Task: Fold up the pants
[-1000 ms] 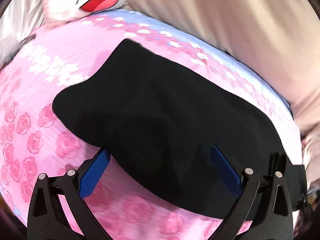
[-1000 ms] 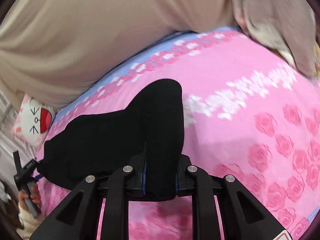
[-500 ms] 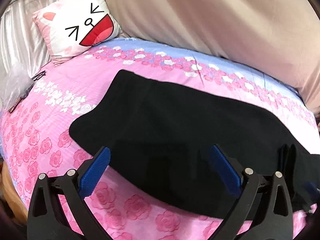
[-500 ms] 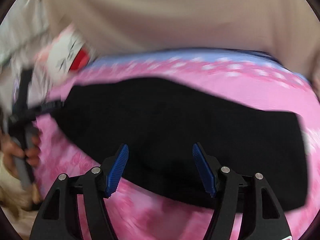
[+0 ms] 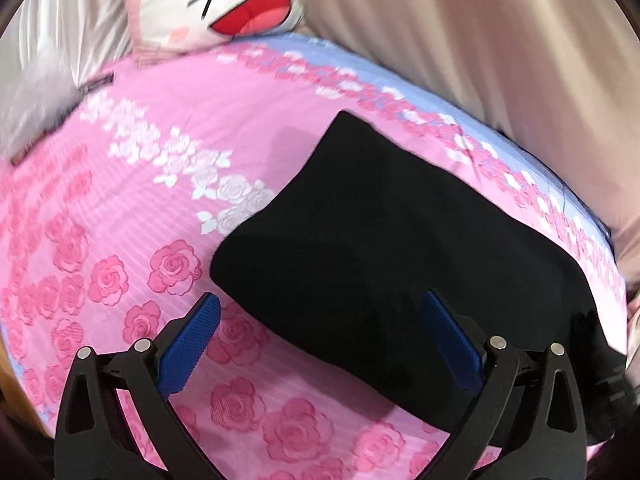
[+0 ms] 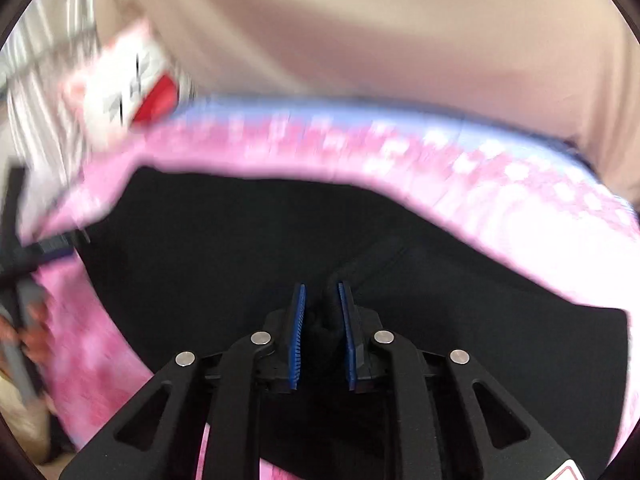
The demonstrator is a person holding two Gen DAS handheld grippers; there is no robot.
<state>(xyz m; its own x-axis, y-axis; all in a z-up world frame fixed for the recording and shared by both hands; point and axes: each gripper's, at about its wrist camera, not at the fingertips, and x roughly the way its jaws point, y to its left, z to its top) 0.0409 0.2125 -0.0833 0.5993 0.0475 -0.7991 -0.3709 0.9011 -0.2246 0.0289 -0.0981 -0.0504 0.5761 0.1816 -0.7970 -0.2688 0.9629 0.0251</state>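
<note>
Black pants [image 5: 384,240] lie flat on a pink rose-print bedsheet [image 5: 120,208], folded lengthwise. My left gripper [image 5: 320,312] is open with blue pads wide apart, hovering over the near edge of the pants; it holds nothing. In the right wrist view the pants [image 6: 240,240] fill the middle, blurred by motion. My right gripper [image 6: 322,300] is shut on a raised pinch of the black fabric at the near edge. The right gripper also shows at the far right of the left wrist view [image 5: 600,368], dark against the cloth.
A white cat-face pillow [image 5: 224,4] sits at the head of the bed. A beige curtain [image 5: 480,32] hangs behind the bed. The left gripper and the hand that holds it [image 6: 24,300] show at the left of the right wrist view.
My right gripper was open half a second ago and has closed on the pants' fabric. My left gripper stayed open and swung so the pants sit more to the right.
</note>
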